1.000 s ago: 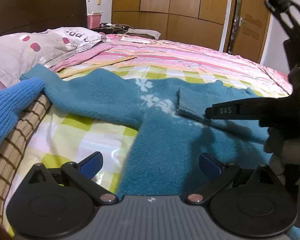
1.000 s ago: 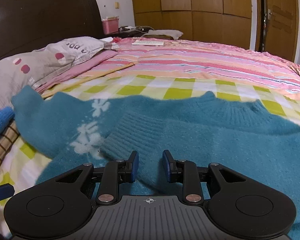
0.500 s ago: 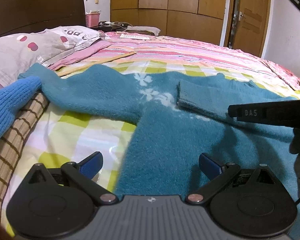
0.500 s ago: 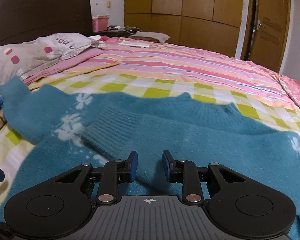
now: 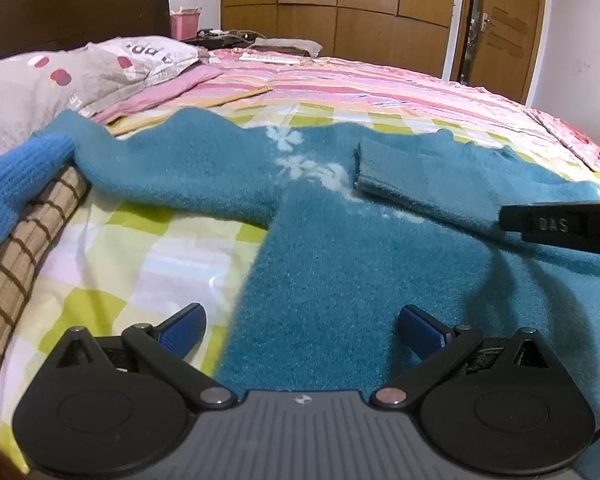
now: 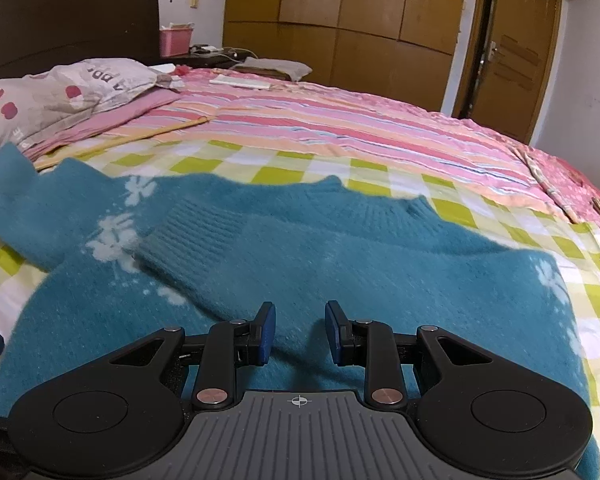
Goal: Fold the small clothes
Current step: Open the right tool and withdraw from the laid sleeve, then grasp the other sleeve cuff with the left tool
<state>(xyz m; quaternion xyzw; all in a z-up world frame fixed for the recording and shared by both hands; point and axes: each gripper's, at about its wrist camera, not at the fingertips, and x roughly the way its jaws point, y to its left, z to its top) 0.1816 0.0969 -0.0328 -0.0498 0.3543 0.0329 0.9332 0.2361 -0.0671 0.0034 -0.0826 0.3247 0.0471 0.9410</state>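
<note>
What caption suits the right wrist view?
Right gripper hovering part-open over a teal sweater, one sleeve folded across.

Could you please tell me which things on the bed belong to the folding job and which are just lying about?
Part of the job:
- teal sweater, one sleeve folded across it
- left gripper, jaws wide open
- right gripper, jaws slightly apart

Lying about:
- grey pillow
- blue knit garment
- pink basket

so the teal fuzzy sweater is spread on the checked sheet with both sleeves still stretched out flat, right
Not quite. The teal fuzzy sweater does lie on the yellow-green checked sheet, but only one sleeve is stretched out; the other sleeve's ribbed cuff is folded across the body, as the right wrist view shows.
</note>
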